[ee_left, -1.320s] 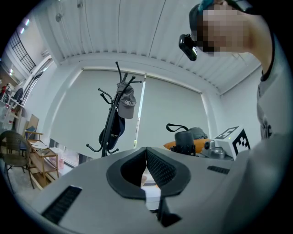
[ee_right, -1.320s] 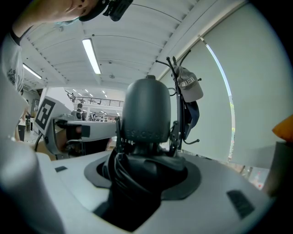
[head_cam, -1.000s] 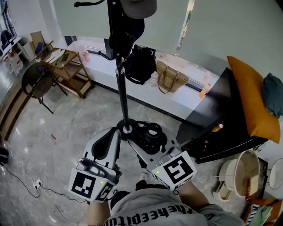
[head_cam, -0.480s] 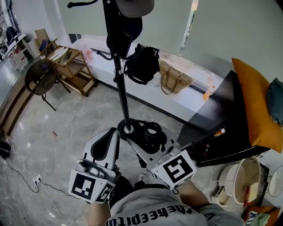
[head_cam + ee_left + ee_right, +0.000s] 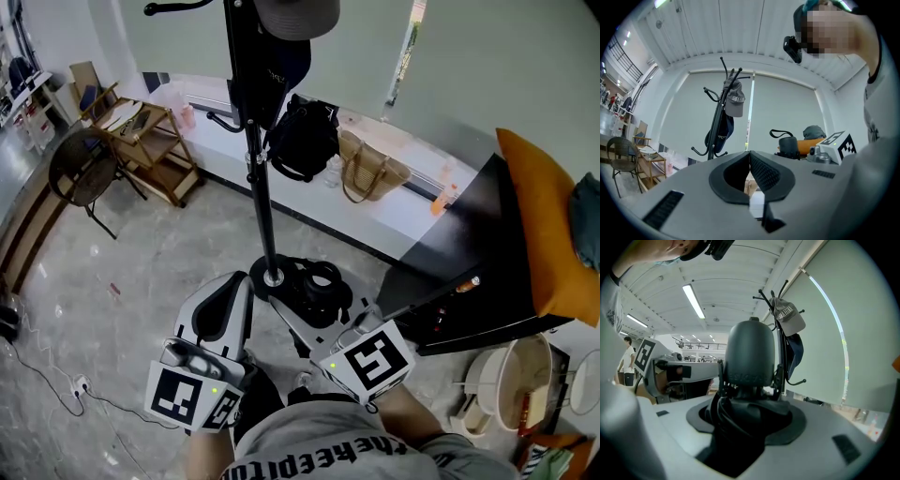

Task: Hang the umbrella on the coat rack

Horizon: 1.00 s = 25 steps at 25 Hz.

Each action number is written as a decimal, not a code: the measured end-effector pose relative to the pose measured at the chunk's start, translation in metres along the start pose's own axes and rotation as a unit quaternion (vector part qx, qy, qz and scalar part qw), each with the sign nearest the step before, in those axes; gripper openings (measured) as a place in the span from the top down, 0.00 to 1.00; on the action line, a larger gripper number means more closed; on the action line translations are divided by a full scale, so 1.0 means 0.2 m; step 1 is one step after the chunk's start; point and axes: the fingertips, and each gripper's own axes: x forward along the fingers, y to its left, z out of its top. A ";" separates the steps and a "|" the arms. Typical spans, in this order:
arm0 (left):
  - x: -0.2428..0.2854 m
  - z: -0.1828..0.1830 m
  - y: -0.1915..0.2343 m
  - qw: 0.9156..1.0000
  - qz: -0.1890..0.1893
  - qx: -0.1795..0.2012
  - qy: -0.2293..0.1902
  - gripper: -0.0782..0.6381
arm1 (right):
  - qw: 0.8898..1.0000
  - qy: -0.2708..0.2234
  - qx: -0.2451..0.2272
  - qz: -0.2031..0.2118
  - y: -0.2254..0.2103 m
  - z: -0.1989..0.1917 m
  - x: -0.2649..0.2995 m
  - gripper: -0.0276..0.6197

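Observation:
The black coat rack (image 5: 259, 187) rises from its base on the floor just beyond my hands, with a grey cap (image 5: 296, 13) and a navy cap (image 5: 274, 67) hanging near its top. My right gripper (image 5: 314, 306) is shut on the folded black umbrella (image 5: 320, 284), low beside the rack's base. In the right gripper view the umbrella's dark rounded handle (image 5: 750, 355) stands up between the jaws of that gripper (image 5: 750, 404), with the rack (image 5: 781, 357) behind it. The left gripper (image 5: 238, 287) is shut on nothing, left of the base; its pads meet (image 5: 750, 157) below the distant rack (image 5: 717, 126).
A black bag (image 5: 300, 136) and a woven tan bag (image 5: 371, 169) sit on the white ledge behind the rack. A wooden shelf cart (image 5: 146, 141) and a round chair (image 5: 81, 169) stand at left. A black cabinet (image 5: 469, 258) with an orange cushion (image 5: 546, 225) is at right. Cables (image 5: 56, 384) lie on the floor.
Both grippers keep the same pose and grip. Only the head view has drifted slightly.

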 end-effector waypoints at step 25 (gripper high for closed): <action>0.18 0.02 0.50 0.996 -0.081 -0.028 0.017 0.87 | 0.996 0.022 0.022 -0.085 -0.05 0.03 0.48 0.56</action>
